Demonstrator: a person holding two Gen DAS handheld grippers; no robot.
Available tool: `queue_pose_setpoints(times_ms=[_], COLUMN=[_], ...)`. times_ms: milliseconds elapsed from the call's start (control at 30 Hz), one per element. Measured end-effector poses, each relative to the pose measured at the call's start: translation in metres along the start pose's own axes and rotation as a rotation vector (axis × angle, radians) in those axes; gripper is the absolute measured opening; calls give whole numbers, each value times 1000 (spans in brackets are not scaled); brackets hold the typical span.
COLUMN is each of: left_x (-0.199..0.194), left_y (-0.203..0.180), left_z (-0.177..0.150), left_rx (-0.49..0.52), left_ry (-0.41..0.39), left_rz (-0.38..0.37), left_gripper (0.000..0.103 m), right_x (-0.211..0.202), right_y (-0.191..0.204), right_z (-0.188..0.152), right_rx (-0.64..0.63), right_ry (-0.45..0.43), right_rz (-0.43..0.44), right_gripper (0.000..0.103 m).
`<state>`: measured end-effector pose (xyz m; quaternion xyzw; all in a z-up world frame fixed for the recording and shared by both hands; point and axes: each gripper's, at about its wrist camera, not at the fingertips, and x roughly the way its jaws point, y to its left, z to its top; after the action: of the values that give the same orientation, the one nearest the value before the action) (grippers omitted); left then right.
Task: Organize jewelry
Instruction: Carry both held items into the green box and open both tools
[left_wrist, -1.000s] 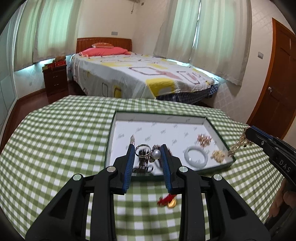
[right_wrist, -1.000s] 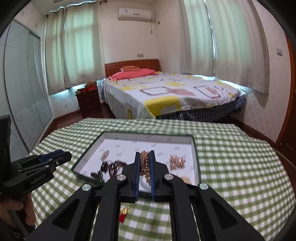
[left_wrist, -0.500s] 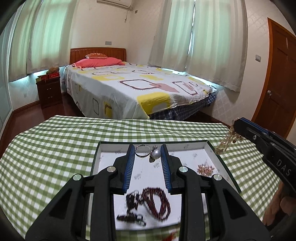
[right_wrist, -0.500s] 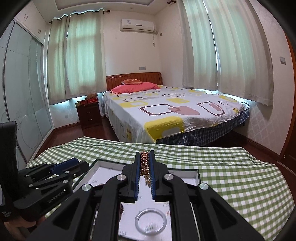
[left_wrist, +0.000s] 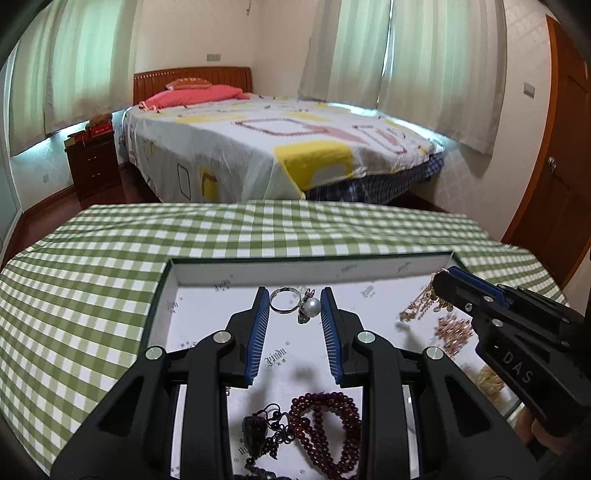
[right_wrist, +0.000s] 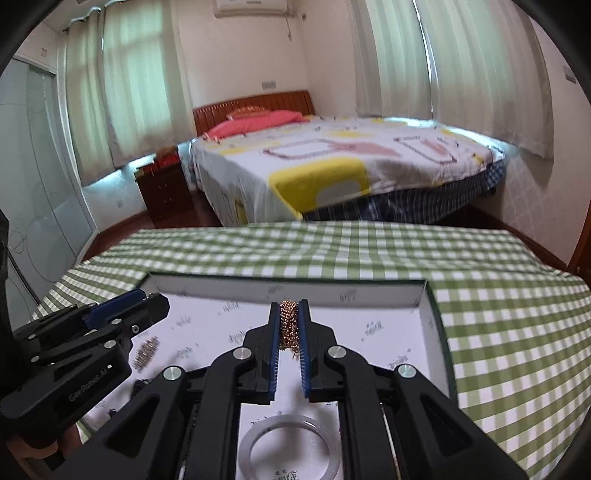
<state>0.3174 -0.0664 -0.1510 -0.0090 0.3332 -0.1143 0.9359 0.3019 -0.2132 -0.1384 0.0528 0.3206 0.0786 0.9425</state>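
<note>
A shallow white-lined tray with a dark green rim lies on the green checked tablecloth. My left gripper hangs over the tray's middle, shut on a silver ring with a pearl that spans its blue pads. My right gripper is shut on a bunched gold bead chain above the tray. In the left wrist view the right gripper enters from the right with the gold chain dangling from its tip. The left gripper shows at the left of the right wrist view.
In the tray lie a dark red bead bracelet, a black pendant, a rose-gold piece, a gold piece and a pale bangle. A bed stands beyond the table. A hand grips the left tool.
Both grippers have come forward and lower, from the tray's near edge to over its inside, each still holding its piece. The red and gold charm on the cloth has left view.
</note>
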Motion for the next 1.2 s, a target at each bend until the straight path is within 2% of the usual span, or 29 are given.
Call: queue_pose_setpoints(times_ms=[233, 667, 1200], left_x=[21, 34, 44], left_y=[2, -1, -3], left_z=[-8, -7, -3], left_rx=[-8, 6, 6], left_ry=[73, 162, 196], left_rz=[0, 11, 22], left_gripper=[28, 28, 29], right_x=[17, 30, 36], right_y=[1, 3, -1], right_z=[-9, -14, -13], right_rx=[-2, -12, 14], right_ry=[64, 171, 208], right_rz=[-9, -26, -13], right_gripper=[10, 10, 10])
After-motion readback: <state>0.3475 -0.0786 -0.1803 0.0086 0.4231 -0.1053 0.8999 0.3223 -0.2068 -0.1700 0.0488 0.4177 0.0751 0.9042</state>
